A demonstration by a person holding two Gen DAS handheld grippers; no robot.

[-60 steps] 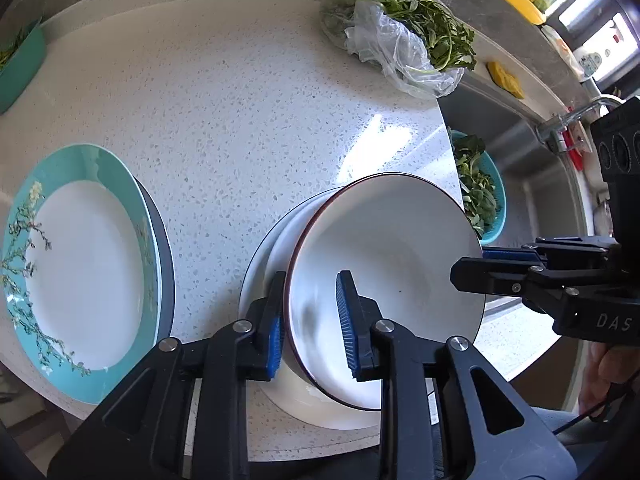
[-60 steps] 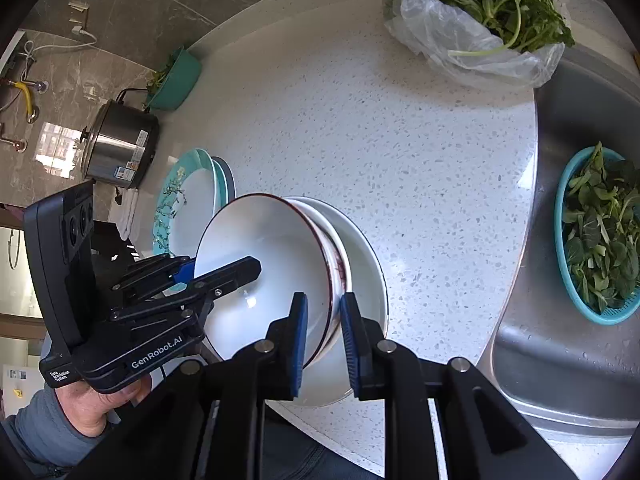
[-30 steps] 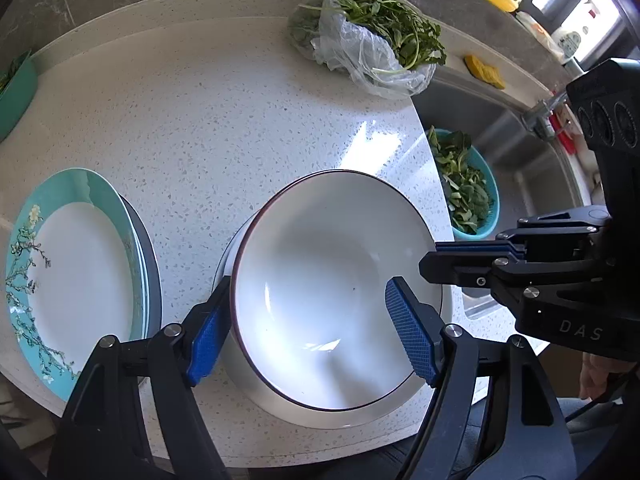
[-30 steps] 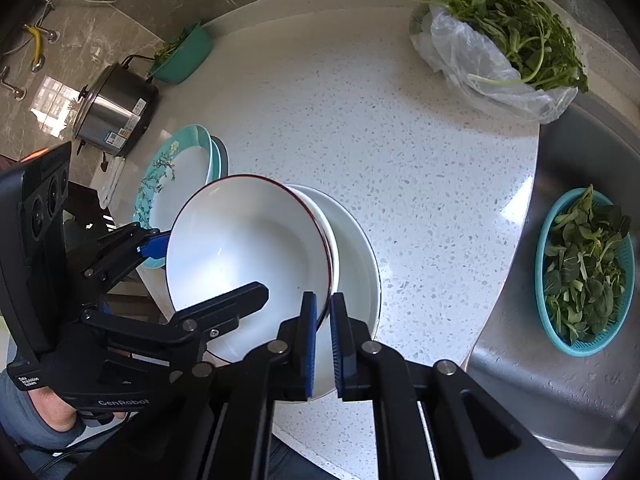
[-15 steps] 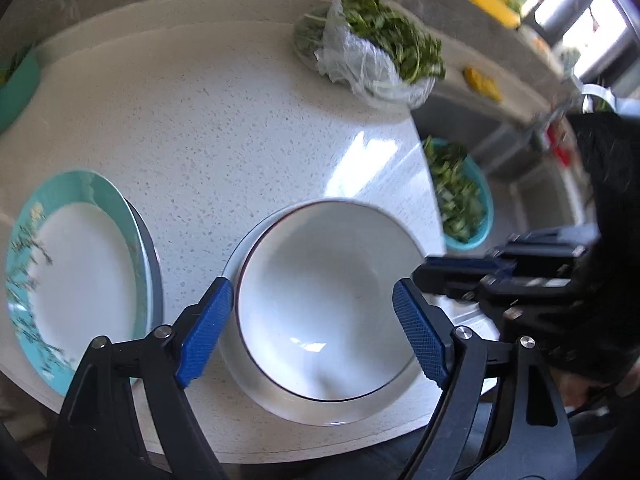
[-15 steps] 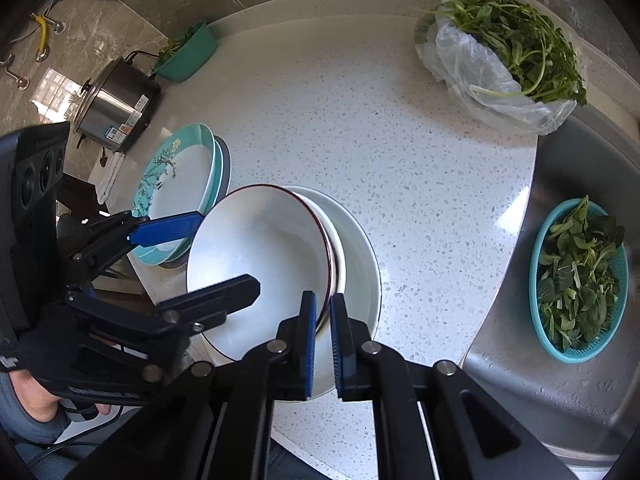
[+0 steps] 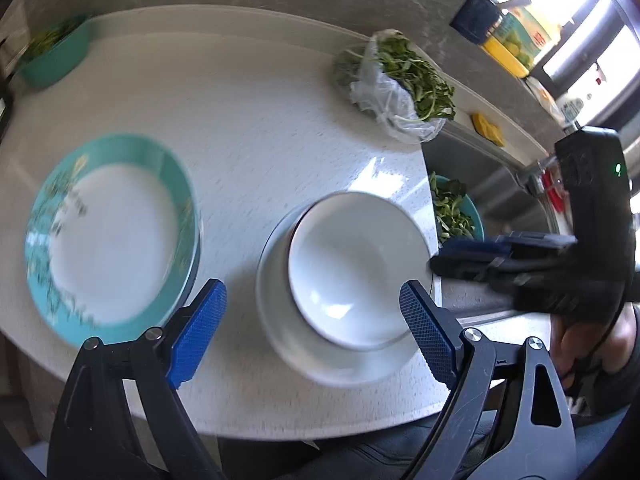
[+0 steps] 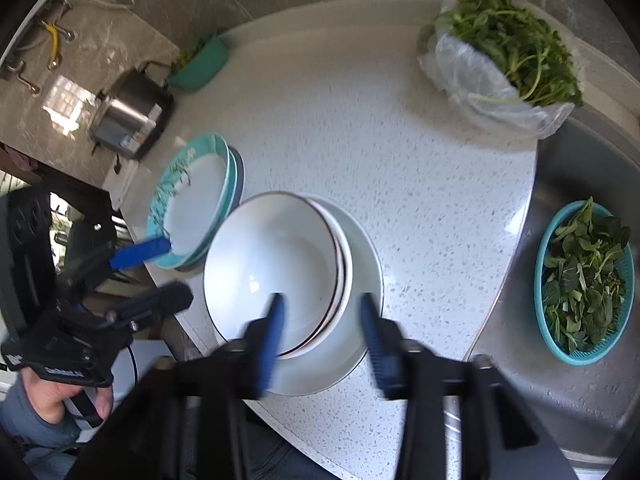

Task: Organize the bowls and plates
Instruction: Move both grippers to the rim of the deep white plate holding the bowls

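A white bowl with a dark rim (image 7: 352,264) (image 8: 272,264) rests nested on other white bowls, on a wide white plate (image 7: 296,352) (image 8: 360,344) near the counter's front edge. A teal-rimmed floral plate (image 7: 108,236) (image 8: 192,200) lies stacked on other plates to its left. My left gripper (image 7: 316,336) is open and empty, raised above and in front of the bowls. My right gripper (image 8: 324,336) is open and empty, its blurred fingers (image 8: 272,332) astride the bowls' near rim.
A plastic bag of greens (image 7: 396,84) (image 8: 500,52) lies at the back right. A teal basket of leaves (image 8: 584,284) sits in the steel sink (image 8: 560,396). A teal basket (image 8: 200,64) and a steel pot (image 8: 128,116) stand at the far left.
Both grippers let go of the dark-rimmed bowl, which now rests in the stack. The left opened first and pulled up and back; the right has just opened.
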